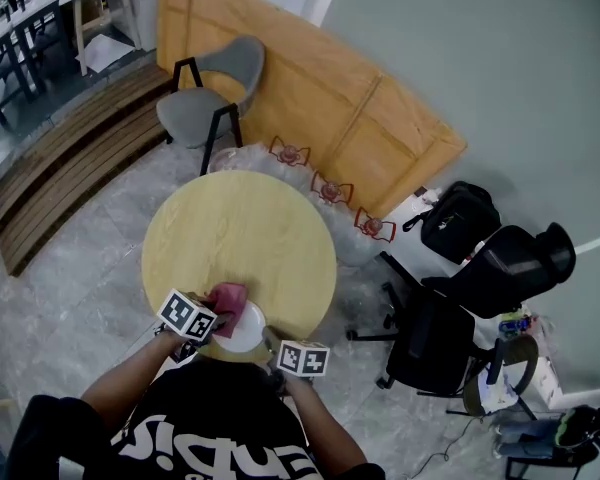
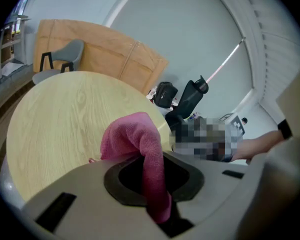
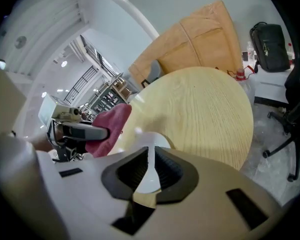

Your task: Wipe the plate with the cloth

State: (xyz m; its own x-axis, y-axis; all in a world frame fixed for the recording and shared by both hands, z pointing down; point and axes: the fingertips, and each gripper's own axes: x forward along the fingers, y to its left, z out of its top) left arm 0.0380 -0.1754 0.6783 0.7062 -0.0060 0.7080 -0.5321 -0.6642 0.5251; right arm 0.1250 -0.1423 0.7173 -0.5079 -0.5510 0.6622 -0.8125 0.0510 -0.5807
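At the near edge of the round wooden table, directly in front of the person, lies the white plate. The right gripper has its jaws closed on the plate's near rim, with a thin white edge pinched between the dark pads. This grip most likely steadies the plate against sliding or turning under the rubbing. The left gripper is clamped on one fold of the pink cloth, so that the loose bulk bunches ahead of the jaws as a wiping pad. In the head view that bunch sits over the plate's far left part; whether it touches the surface cannot be told. The grippers stand at opposite sides of the plate, leaving its middle open to the cloth. Judged from this layout, wiping is in hand or about to begin. Because the plate rests so near the table's edge, a hard stroke toward the person could push it off.
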